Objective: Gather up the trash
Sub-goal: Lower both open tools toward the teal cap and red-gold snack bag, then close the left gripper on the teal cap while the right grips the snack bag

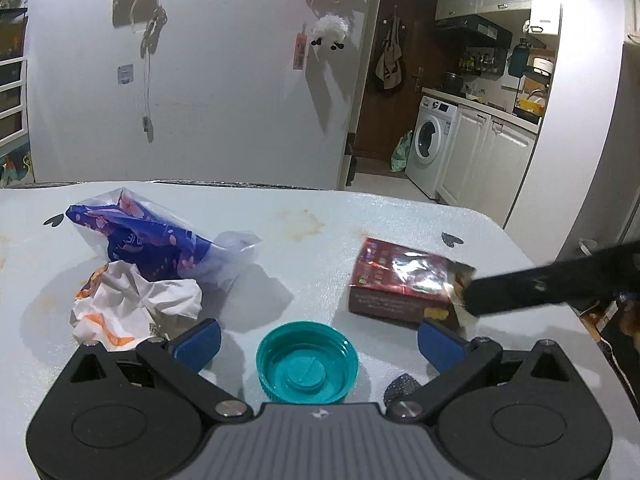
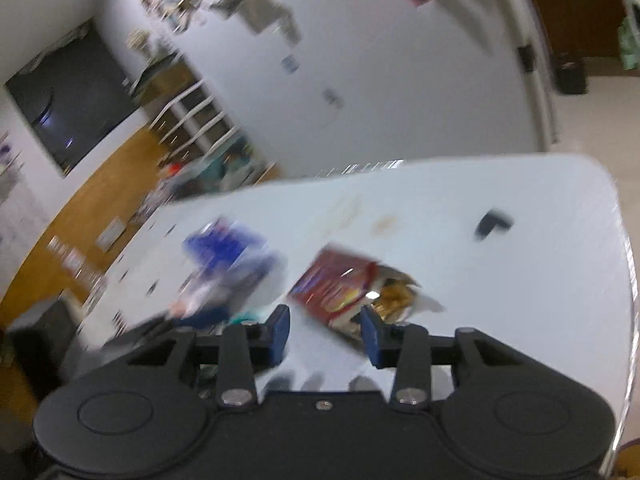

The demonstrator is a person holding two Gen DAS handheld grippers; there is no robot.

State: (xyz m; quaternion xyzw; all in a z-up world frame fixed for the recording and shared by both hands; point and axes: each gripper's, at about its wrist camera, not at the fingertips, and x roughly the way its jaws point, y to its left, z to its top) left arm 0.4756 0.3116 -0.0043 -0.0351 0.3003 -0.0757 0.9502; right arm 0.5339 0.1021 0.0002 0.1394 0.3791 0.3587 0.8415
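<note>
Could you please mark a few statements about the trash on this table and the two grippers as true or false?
1. The teal bottle cap lies open side up between the open fingers of the left gripper. True.
2. The dark red snack box stands upright and sealed. False: it lies flat on the white table with its end torn open.
3. The crumpled white and orange paper lies beside the blue floral plastic bag. True.
4. The cap sits on top of the box. False: it rests on the table, apart from the box.
5. The right gripper is at the box's torn end. True.
</note>
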